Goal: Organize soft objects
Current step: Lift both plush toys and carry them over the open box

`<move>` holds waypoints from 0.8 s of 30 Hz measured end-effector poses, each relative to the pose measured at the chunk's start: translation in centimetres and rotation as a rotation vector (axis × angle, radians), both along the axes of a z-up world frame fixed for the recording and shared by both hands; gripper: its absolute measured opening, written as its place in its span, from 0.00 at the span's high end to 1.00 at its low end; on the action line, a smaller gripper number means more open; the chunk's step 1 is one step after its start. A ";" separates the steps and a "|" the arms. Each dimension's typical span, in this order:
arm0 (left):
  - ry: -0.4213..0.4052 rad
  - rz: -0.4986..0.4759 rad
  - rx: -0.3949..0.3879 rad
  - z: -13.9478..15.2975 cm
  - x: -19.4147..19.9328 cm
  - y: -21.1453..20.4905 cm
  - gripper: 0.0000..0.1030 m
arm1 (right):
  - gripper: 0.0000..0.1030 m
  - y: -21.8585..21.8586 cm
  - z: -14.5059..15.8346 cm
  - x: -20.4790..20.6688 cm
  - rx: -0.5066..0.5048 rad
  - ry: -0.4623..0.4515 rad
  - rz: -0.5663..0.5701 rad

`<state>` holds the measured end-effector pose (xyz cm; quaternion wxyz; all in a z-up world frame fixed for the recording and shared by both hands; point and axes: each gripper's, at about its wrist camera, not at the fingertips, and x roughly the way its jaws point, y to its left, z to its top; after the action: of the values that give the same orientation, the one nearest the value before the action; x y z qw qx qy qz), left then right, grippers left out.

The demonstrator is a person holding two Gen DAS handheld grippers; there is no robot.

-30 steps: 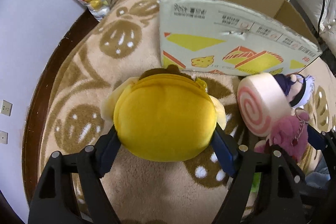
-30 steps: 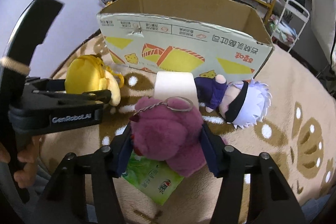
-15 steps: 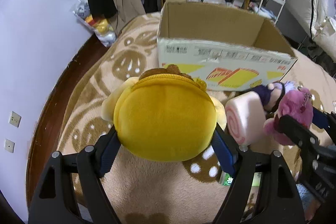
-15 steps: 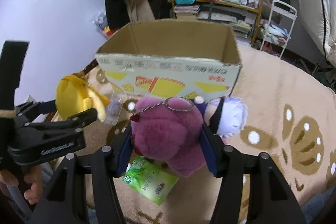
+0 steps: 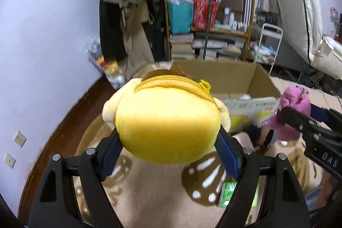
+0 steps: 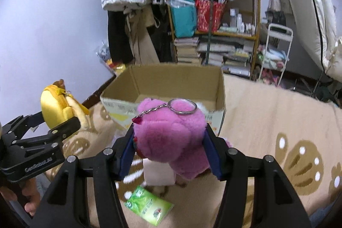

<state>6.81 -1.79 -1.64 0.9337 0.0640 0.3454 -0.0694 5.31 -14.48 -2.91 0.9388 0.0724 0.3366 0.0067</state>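
My left gripper (image 5: 168,142) is clamped on one yellow zippered plush pouch (image 5: 167,125), its two blue pads pressed into the pouch's sides. My right gripper (image 6: 170,146) squeezes one pink plush keychain toy (image 6: 171,136), whose single metal ring (image 6: 182,106) lies on top. Below them, on the patterned beige rug (image 6: 277,121), lie one green packet (image 6: 148,209) at about 6 o'clock in the right wrist view and one pale roll-shaped cushion (image 6: 158,174), partly hidden under the pink toy. Farther off at 12 o'clock stands one open cardboard box (image 6: 177,82). Behind it rises one wooden shelf (image 6: 213,14) crammed with bags and books.
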 end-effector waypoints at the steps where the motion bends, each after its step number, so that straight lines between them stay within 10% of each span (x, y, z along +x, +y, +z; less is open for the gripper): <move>1: -0.018 -0.001 0.000 0.3 -0.3 -0.1 0.23 | 0.40 -0.1 0.4 -0.1 -0.003 -0.020 -0.005; 24: -0.291 -0.016 0.031 2.5 -0.7 -1.9 0.22 | 0.39 -2.4 4.2 1.9 -0.119 -0.227 -0.099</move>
<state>6.12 -3.66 0.86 0.9722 0.0906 0.2068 -0.0614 7.24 -16.87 1.27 0.9727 0.0319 0.2242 -0.0514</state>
